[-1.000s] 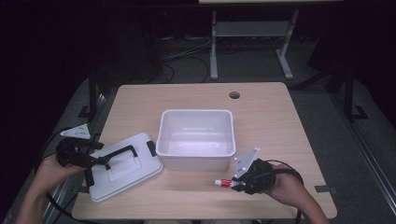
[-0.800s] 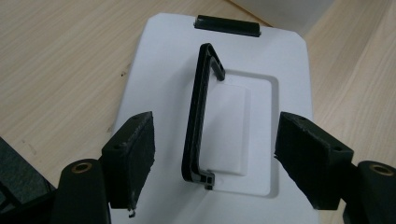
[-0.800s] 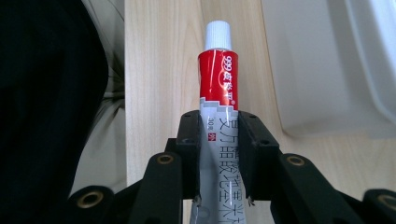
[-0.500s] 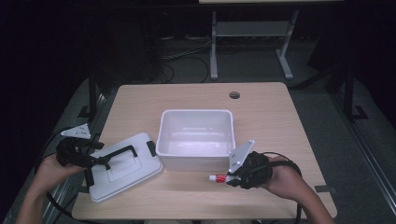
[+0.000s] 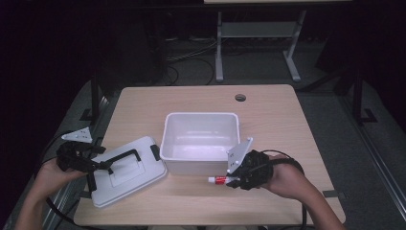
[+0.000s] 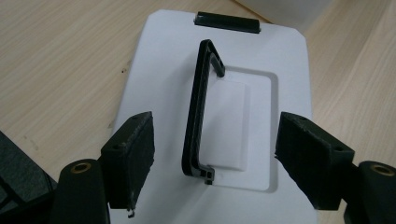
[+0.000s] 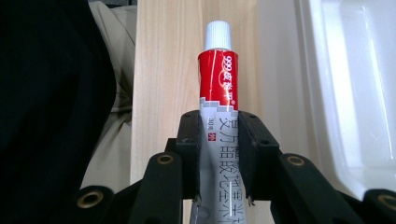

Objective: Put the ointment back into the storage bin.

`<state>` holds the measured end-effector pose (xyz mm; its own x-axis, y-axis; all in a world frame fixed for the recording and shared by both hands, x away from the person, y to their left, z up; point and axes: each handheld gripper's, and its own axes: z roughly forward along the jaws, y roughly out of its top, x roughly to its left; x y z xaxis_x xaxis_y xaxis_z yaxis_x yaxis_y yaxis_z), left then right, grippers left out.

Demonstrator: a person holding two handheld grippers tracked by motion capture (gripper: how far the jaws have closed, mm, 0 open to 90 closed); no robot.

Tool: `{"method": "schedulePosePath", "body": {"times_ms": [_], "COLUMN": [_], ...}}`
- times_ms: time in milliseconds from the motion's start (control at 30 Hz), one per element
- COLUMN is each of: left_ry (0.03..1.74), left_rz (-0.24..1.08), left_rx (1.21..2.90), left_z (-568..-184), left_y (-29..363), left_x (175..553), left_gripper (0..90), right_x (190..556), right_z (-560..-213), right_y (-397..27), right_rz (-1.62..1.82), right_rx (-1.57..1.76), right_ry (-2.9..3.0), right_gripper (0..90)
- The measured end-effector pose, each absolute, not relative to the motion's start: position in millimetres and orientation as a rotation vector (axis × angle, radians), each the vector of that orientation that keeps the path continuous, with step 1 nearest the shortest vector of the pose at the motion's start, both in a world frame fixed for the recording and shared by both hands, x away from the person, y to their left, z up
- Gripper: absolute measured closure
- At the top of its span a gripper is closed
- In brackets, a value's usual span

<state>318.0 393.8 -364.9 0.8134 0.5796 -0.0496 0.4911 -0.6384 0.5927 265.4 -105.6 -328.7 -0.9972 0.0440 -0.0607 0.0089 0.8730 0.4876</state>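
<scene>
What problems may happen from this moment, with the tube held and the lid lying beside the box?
The right gripper clamps the tube at its grey lower half, so it might squeeze or slip. The box rim is close; the cap could catch on it. The left gripper is open over the lid handle.

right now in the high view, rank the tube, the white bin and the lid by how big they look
1. white bin, largest
2. lid, a bit smaller, though it lies nearer the camera and tilted, so the gap is unsure
3. tube, held in the right gripper, far the smallest
</scene>
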Motion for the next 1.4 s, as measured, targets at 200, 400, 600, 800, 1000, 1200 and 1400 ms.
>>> {"method": "schedulePosePath", "body": {"times_ms": [200,400,600,800,1000,1200,1400], "left_ry": [0.795,0.794,0.797,0.791,0.791,0.794,0.791], "left_rz": [0.196,0.196,0.194,0.193,0.196,0.195,0.195], "left_rx": [2.390,2.391,2.389,2.392,2.389,2.387,2.386], "left_z": [-363.8,-363.4,-363.7,-362.4,-361.2,-361.3,-361.9], "left_y": [394.4,395.3,397.3,397.5,398.0,398.3,398.8], "left_x": [317.7,317.0,315.7,315.2,314.9,314.9,314.7], "left_gripper": [27.2,27.2,27.1,27.2,27.2,27.0,26.8], "right_x": [269.2,272.9,277.2,282.4,286.8,292.3,298.7], "right_z": [-319.6,-310.1,-303.5,-297.6,-291.1,-286.2,-281.7], "right_y": [-102.0,-97.3,-92.9,-88.4,-83.5,-77.7,-73.9], "right_rz": [0.763,0.746,0.741,0.742,0.745,0.731,0.719], "right_rx": [0.033,0.026,0.026,0.017,0.011,0.005,0.004], "right_ry": [2.972,2.974,2.973,2.976,2.979,2.981,2.984], "right_gripper": [71.2,71.2,71.2,71.2,71.2,71.2,71.3]}}
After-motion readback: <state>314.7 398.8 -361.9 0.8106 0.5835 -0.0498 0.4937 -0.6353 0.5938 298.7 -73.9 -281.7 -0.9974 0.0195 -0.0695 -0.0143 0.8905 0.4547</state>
